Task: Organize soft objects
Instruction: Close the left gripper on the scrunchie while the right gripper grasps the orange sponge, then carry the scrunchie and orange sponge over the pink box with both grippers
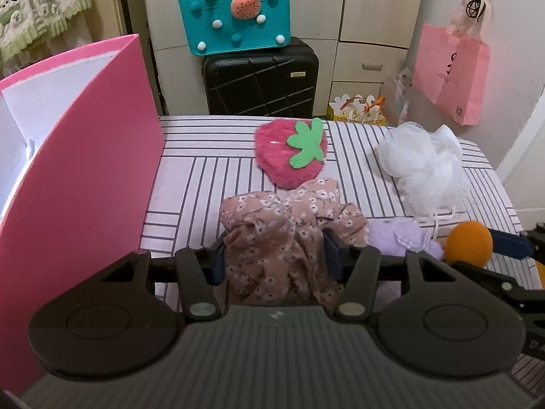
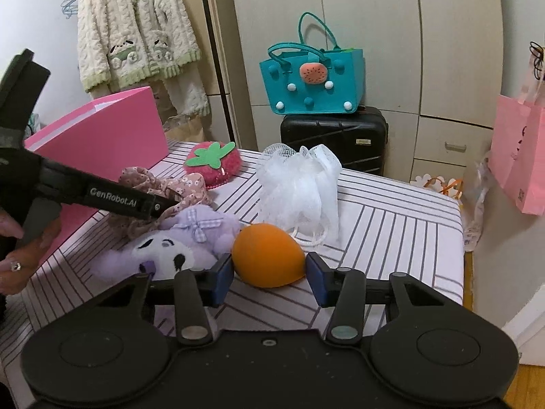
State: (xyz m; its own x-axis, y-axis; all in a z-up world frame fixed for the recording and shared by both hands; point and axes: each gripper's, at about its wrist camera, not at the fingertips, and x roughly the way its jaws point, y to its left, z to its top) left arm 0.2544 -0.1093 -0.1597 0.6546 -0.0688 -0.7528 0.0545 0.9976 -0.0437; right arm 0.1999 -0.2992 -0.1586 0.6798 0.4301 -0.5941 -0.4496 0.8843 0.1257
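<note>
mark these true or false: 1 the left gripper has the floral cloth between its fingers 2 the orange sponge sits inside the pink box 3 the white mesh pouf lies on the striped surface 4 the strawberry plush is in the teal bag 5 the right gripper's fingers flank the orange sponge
1. True: the left gripper is closed on the floral cloth.
2. False: the orange sponge lies on the striped surface, outside the pink box.
3. True: the white mesh pouf rests there.
4. False: the strawberry plush lies on the striped surface; the teal bag sits on a black suitcase.
5. True: the right gripper brackets it.
</note>
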